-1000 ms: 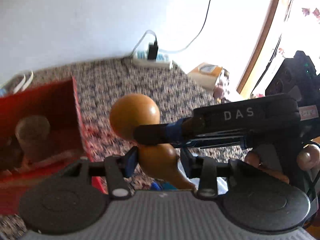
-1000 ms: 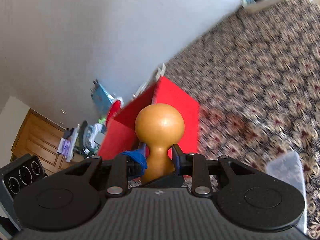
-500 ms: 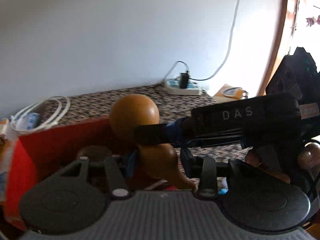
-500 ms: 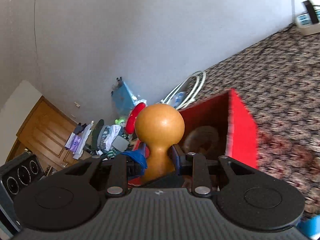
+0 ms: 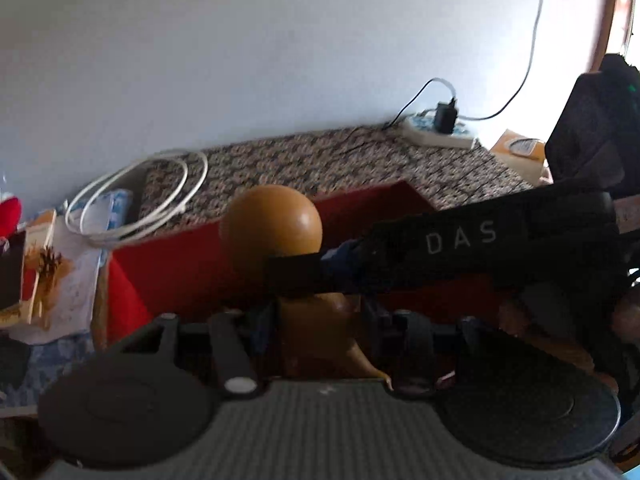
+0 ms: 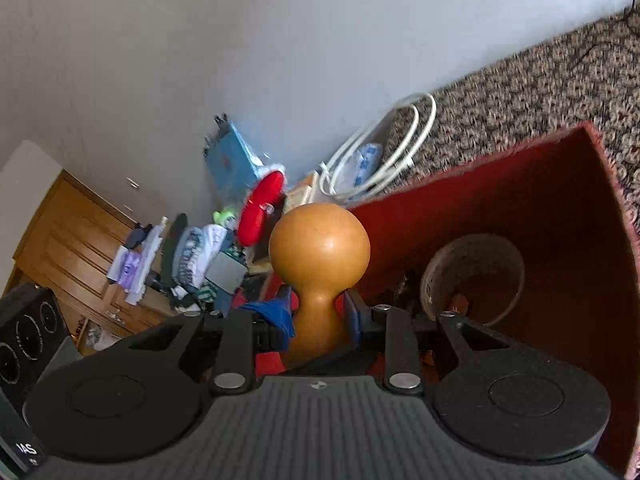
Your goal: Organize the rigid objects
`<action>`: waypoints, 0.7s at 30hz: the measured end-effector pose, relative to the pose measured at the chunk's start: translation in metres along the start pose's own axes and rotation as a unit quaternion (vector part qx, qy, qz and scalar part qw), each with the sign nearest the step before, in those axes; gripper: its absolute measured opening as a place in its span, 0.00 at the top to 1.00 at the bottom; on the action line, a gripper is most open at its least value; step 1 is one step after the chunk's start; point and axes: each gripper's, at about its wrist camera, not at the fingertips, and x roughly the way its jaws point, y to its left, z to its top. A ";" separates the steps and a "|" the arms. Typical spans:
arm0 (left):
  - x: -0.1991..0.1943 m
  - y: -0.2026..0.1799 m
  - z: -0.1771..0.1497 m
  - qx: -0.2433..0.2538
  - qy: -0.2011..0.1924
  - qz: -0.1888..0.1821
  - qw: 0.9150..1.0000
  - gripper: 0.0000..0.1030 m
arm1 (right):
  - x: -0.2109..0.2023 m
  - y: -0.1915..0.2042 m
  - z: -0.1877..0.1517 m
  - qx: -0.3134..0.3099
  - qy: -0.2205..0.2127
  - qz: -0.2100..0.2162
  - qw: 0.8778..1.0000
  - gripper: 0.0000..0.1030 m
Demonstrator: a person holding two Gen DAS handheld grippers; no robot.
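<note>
Right wrist view alone: round dish [image 6: 472, 276] inside red box [image 6: 560, 216], both jaws clamped on gourd [image 6: 320, 256].

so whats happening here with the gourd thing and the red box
A person holds a gourd with both handheld grippers: the right gripper is clamped on its narrow neck, the left gripper on its lower bulb. The gourd is held above the open red box, which already contains a round bowl.
</note>
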 end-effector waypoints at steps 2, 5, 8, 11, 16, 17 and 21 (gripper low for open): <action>0.011 0.008 -0.002 -0.004 0.011 0.005 1.000 0.61 | 0.011 -0.001 -0.001 -0.001 0.011 -0.008 1.000 0.89; 0.026 0.016 -0.008 -0.009 0.027 0.007 1.000 0.61 | 0.024 -0.004 -0.004 -0.003 0.024 -0.023 0.999 0.89; 0.039 0.022 -0.010 -0.012 0.040 0.003 0.999 0.61 | 0.031 -0.005 -0.008 -0.010 0.026 -0.040 0.999 0.89; 0.048 0.025 -0.014 -0.007 0.051 0.006 0.999 0.61 | 0.037 -0.007 -0.011 -0.013 0.030 -0.055 0.998 0.89; 0.051 0.030 -0.015 -0.014 0.056 -0.003 0.998 0.56 | 0.040 -0.010 -0.011 0.003 0.034 -0.075 0.997 0.89; 0.052 0.030 -0.015 -0.014 0.058 -0.001 0.998 0.55 | 0.040 -0.012 -0.011 0.013 0.035 -0.077 0.996 0.89; 0.055 0.025 -0.018 -0.009 0.061 0.007 0.998 0.52 | 0.040 -0.014 -0.011 0.025 0.039 -0.081 0.996 0.89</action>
